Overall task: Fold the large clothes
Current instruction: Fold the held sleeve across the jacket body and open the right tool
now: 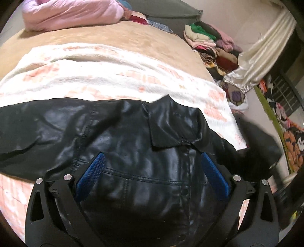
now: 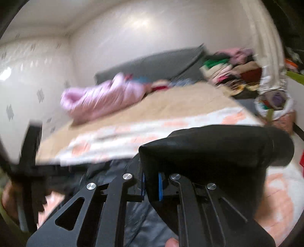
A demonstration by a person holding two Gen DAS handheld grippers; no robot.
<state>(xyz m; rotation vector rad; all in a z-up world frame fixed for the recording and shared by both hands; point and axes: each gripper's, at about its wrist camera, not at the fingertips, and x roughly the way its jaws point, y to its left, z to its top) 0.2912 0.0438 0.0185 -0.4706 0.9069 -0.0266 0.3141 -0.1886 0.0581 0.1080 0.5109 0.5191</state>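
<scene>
A black leather jacket (image 1: pixel 133 144) lies spread on a white and peach blanket (image 1: pixel 114 76) on the bed, collar toward the far side. My left gripper (image 1: pixel 152 163) is open just above the jacket's front, blue pads (image 1: pixel 91 174) wide apart on either side of the button placket. My right gripper (image 2: pixel 152 182) is shut on a black sleeve of the jacket (image 2: pixel 218 150) and holds it lifted above the blanket (image 2: pixel 152 129). The sleeve's cuff shows blurred at the right of the left wrist view (image 1: pixel 260 144).
A pink padded coat (image 1: pixel 72 13) lies at the far end of the tan bed cover (image 1: pixel 114 36). A pile of folded clothes (image 1: pixel 212 43) and a cream curtain (image 1: pixel 266 43) stand to the right. A grey headboard (image 2: pixel 152 64) is behind.
</scene>
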